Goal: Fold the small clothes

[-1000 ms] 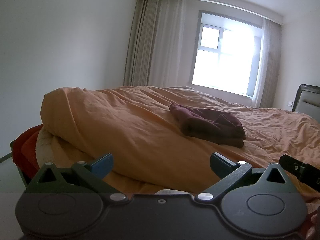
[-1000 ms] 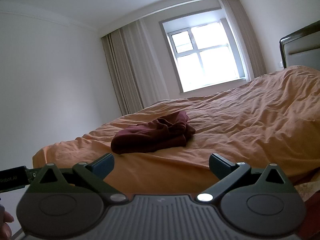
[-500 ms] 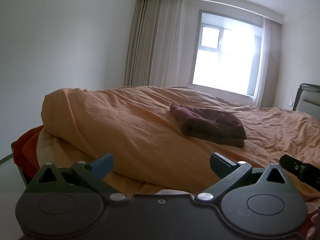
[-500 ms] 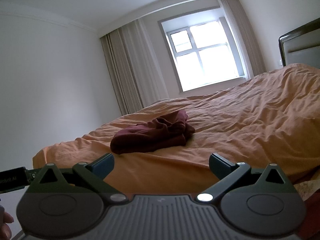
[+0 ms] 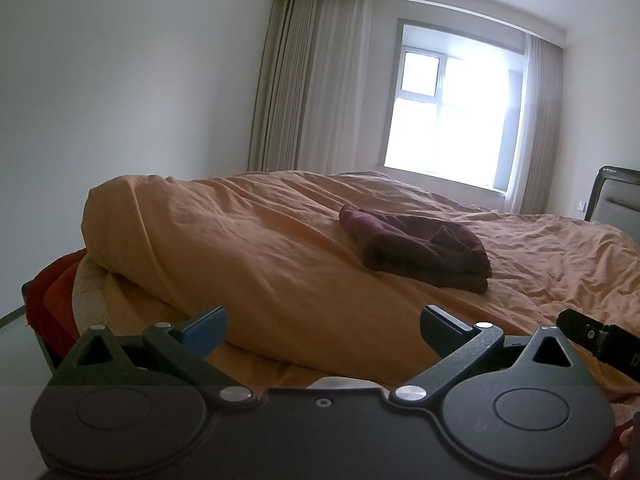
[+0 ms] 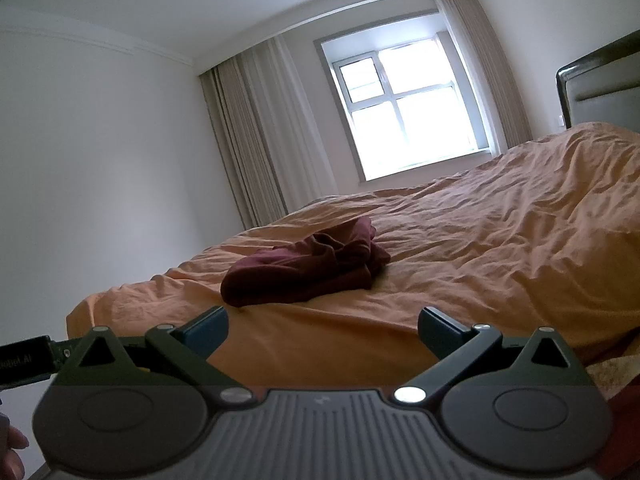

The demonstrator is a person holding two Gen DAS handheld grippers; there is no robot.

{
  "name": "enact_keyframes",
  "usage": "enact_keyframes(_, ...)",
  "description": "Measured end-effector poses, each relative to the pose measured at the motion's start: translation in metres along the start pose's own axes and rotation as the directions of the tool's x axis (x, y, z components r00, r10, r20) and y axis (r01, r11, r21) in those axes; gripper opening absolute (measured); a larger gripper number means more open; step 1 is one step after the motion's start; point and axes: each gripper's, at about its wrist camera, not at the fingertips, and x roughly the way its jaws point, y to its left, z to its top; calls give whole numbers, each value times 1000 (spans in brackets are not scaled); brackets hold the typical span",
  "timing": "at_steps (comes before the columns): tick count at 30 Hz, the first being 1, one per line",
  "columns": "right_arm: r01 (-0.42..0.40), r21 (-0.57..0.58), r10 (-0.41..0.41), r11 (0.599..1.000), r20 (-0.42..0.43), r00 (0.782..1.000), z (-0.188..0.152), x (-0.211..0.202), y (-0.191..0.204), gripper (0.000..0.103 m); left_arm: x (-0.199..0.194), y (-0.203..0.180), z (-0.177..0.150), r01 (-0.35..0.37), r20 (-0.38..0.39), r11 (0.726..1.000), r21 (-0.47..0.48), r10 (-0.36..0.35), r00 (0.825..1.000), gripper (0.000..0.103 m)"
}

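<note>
Garment (image 5: 416, 246), maroon and loosely bundled, lies on the orange duvet (image 5: 260, 248), well beyond both grippers. Left gripper (image 5: 322, 326) and right gripper (image 6: 322, 326) gape wide, empty. Almost nothing has shifted in the last second; only the right view tilted slightly.

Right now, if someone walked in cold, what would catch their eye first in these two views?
Probably the dark maroon garment, bunched in a heap on the orange duvet in mid-bed. Behind it, the bright window glows between beige curtains. Low in each view, the left gripper and the right gripper have their jaws wide apart, holding nothing, short of the cloth.
</note>
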Motion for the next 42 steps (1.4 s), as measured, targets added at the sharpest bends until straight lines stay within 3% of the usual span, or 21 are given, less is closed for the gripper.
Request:
enact_keyframes(26, -4, -3, 4, 1000, -3, 1000, -2, 2, -1, 103, 2, -2, -1, 15, -8, 1000, 6, -15, 1000, 102)
enact_keyframes(42, -7, 20, 8, 1000, -14, 1000, -1, 5, -7, 103, 2, 0, 0, 28, -3, 998, -49, -28, 1000, 102)
